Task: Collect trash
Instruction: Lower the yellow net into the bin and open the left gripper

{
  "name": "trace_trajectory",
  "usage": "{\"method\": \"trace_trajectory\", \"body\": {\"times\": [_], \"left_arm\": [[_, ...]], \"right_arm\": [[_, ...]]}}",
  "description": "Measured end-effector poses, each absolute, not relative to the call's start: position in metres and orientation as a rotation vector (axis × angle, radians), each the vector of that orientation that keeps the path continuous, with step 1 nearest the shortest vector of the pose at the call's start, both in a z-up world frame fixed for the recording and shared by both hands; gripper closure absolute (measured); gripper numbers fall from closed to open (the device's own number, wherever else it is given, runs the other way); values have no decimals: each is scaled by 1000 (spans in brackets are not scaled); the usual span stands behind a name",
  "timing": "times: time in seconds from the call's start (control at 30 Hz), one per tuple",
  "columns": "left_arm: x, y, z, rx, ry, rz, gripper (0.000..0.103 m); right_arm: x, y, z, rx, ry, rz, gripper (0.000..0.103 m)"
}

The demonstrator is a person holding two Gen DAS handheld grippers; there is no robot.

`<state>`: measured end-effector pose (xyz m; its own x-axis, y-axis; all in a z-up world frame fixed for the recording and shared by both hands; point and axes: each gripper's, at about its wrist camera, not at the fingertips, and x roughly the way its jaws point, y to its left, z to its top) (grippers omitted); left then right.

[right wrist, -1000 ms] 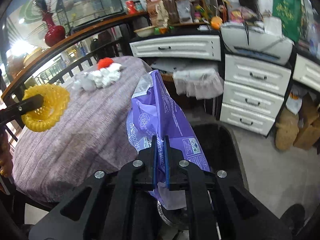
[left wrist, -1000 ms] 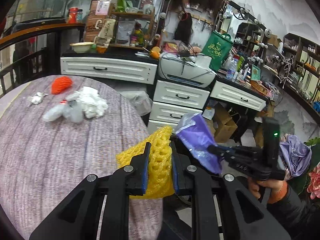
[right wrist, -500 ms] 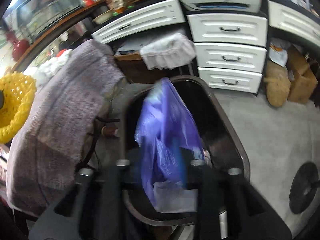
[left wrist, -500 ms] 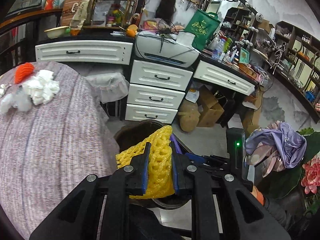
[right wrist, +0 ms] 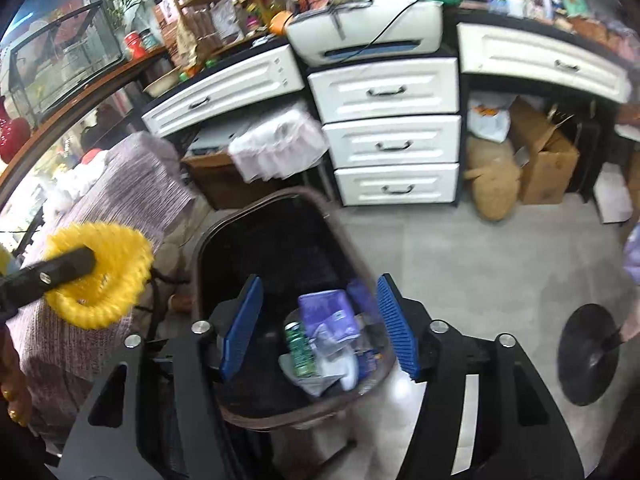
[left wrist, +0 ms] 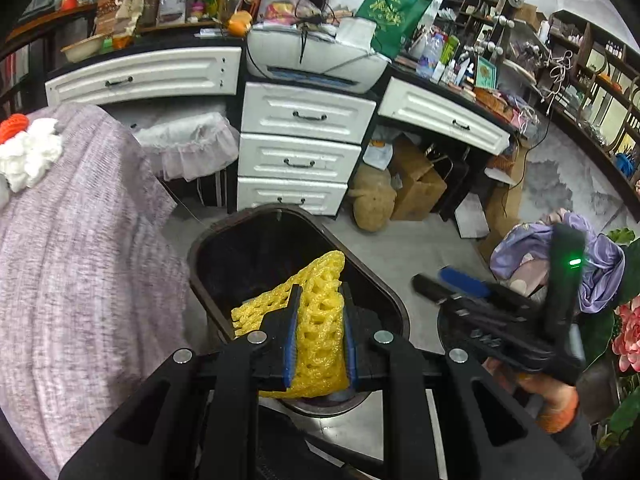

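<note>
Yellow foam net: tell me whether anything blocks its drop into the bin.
Nothing visible does. The left gripper holds the yellow foam net over the trash bin, whose mouth is open; the right gripper is off to the side.

Purple bag (right wrist: 329,313) lies in bin (right wrist: 208,248) between parted fingers (right wrist: 242,330).

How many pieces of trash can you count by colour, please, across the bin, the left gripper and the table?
Yellow: 1, foam net in left gripper
Purple: 1, bag in bin
Green: 1, can
White: 1, tissue wad on table
Orange: 1, net
Total: 5
</note>
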<state>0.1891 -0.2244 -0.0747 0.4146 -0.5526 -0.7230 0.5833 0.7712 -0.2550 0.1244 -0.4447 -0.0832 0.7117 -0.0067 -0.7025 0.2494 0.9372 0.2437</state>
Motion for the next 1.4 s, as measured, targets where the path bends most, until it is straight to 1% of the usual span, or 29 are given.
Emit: {"method": "trace_trajectory", "body": {"times": [0.47, 0.5, 0.6, 0.67, 0.77, 0.8, 0.83, 0.9, 0.93, 1.2, 1.4], "left_arm": [[194, -258, -101, 116, 951, -713, 85], [195, -260, -102, 119, 953, -707, 83], [198, -268, -106, 135, 975, -709, 62], [198, -272, -109, 172, 982, -692, 33], [196, -272, -107, 175, 966, -689, 20], [196, -272, -107, 174, 969, -689, 17], [195, -271, -106, 173, 969, -690, 15], [193, -269, -104, 167, 964, -703, 13], [193, -268, -103, 165, 964, -709, 11], [183, -251, -87, 135, 934, -725, 10], [176, -226, -59, 115, 867, -739, 9]], "right_arm": [[107, -467, -80, 379, 752, -186, 39], [107, -469, -80, 389, 752, -183, 39], [106, -471, -82, 396, 755, -193, 39], [105, -472, -82, 402, 758, -194, 39], [104, -473, -82, 401, 759, -195, 39], [105, -473, -82, 399, 758, -196, 38], [105, -473, -82, 399, 757, -195, 39], [105, -473, -81, 396, 756, -193, 38], [105, -472, -81, 395, 754, -194, 37], [109, -466, -75, 384, 743, -182, 25], [123, -450, -58, 359, 727, -121, 23]]}}
